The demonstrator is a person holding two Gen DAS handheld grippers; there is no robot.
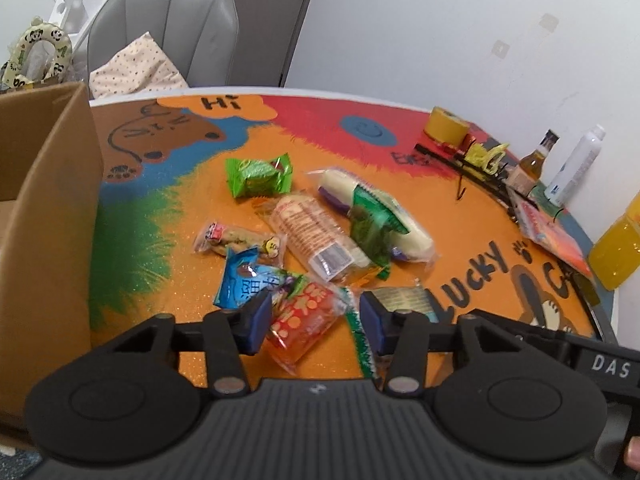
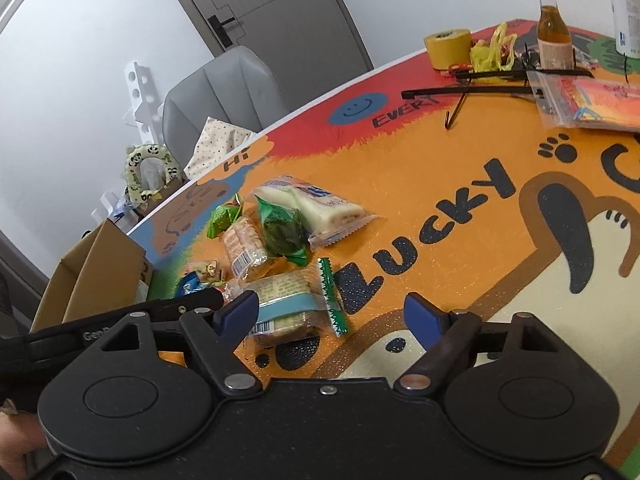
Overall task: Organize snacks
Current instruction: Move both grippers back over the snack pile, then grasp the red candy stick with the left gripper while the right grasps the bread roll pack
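Several wrapped snacks lie in a heap on the colourful table mat [image 1: 400, 152]. My left gripper [image 1: 316, 322] is low over the near end of the heap. A red-orange packet [image 1: 304, 320] lies between its blue pads, which stand close to its sides without squeezing it. A blue packet [image 1: 240, 280] lies just left of it. My right gripper [image 2: 330, 314] is open around a biscuit packet with a blue band [image 2: 288, 304]. One pad is at the packet's left edge and the other stands well clear of it. An open cardboard box [image 1: 48, 220] stands at the table's left.
Farther in the heap lie a green packet [image 1: 258, 176], a cracker pack [image 1: 312, 232] and a white roll [image 1: 376, 212]. Along the wall stand a yellow tape roll [image 1: 446, 124], a brown bottle [image 1: 536, 156], a white spray bottle [image 1: 576, 168] and an orange drink [image 1: 616, 248]. A grey chair [image 1: 172, 32] is behind the table.
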